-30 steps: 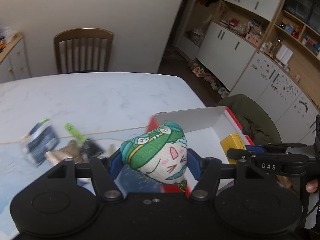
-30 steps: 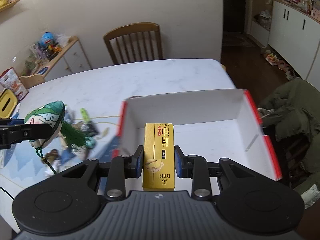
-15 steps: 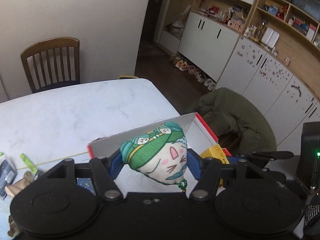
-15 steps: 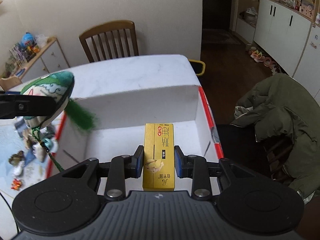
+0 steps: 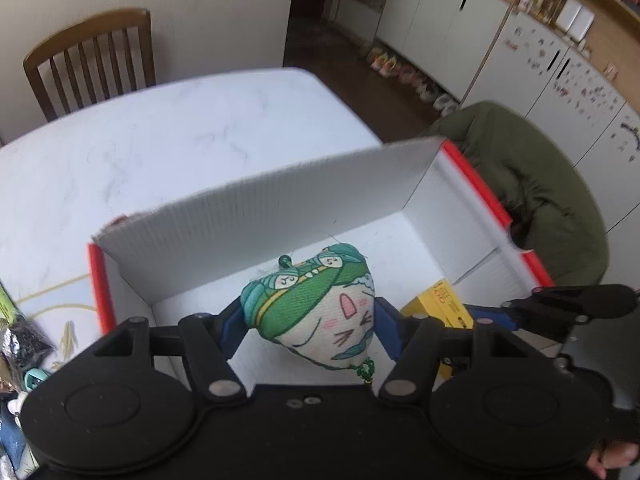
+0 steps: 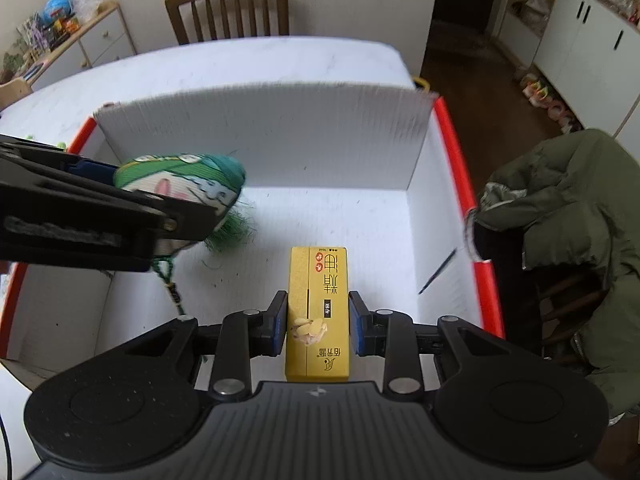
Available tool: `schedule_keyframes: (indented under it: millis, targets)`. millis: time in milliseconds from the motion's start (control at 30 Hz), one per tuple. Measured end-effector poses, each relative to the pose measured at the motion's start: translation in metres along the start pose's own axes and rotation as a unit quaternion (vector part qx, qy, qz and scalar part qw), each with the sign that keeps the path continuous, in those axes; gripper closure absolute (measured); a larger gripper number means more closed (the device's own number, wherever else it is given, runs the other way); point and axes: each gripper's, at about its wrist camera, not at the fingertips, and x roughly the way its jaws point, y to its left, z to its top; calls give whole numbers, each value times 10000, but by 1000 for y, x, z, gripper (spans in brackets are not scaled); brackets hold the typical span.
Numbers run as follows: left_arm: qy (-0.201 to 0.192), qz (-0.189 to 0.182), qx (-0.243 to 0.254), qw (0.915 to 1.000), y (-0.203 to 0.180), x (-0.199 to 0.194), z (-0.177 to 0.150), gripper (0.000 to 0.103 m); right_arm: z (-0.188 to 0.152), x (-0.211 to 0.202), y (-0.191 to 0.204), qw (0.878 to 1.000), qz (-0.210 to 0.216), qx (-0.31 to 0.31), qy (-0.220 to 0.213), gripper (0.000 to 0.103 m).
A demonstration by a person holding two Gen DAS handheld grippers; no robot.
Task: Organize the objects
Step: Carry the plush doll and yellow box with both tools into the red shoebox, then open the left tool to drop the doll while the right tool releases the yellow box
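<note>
Over the white corrugated box with red rims point(image 6: 452, 148), the left claw point(image 5: 310, 322) grips a green-and-cream stuffed fabric charm point(image 5: 316, 308) while the right claw point(image 6: 318, 322) clamps a yellow rectangular carton point(image 6: 318, 312).

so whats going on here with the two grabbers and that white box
A person is tidying loose things into a white box with red edges, a handheld gripper in each hand. The left gripper is shut on a green and white stuffed sachet, held over the box interior. The right gripper is shut on a yellow carton, also over the box. Neither item has been let go. A few small items lie on the table outside the box.
</note>
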Motion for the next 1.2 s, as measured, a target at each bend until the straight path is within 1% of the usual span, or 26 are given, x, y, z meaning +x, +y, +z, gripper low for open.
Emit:
schedule_keyframes:
  millis: [133, 267, 500, 600, 700, 733, 833, 900, 967, 1000, 1033, 1100, 1200]
  targets:
    - [228, 46, -1, 9997, 2, 18, 0, 39, -3, 11, 4, 9994, -98, -219, 259, 73]
    - [499, 120, 118, 9986, -5, 34, -1, 39, -5, 20, 5, 9983, -62, -258, 522, 73]
    - [894, 182, 220, 9956, -9, 52, -5, 38, -5, 27, -3, 9973, -14, -195, 710, 73]
    - [1074, 142, 251, 9938, -10, 57, -4, 37, -4, 27, -4, 9972, -20, -172, 732, 73]
    - [1352, 148, 214, 9905, -10, 66, -5, 38, -5, 25, -5, 9974, 7, -127, 712, 72]
    - [1382, 147, 197, 9901, -10, 67, -5, 38, -6, 25, -6, 9974, 21, -119, 707, 72]
    - [1326, 156, 206, 9908, -9, 64, -6, 33, -6, 22, -7, 9981, 41, -113, 608, 72]
    - [1238, 152, 213, 9920, -8, 60, -6, 25, -5, 17, -7, 9986, 55, -139, 501, 72]
    - [1152, 167, 231, 9929, -8, 55, -7, 24, -4, 11, -7, 9990, 89, -128, 416, 72]
    - [1110, 165, 234, 9934, -7, 52, -8, 24, -4, 8, -7, 9991, 114, -117, 392, 70]
    - [1063, 156, 226, 9940, -6, 49, -9, 23, -4, 5, -7, 9992, 147, -103, 360, 64]
    - [955, 121, 204, 9951, -4, 41, -10, 21, -5, -1, -7, 9995, 172, -117, 257, 58]
    - [723, 53, 307, 9969, -6, 30, -8, 17, -6, -12, -5, 9996, 230, -130, 131, 58]
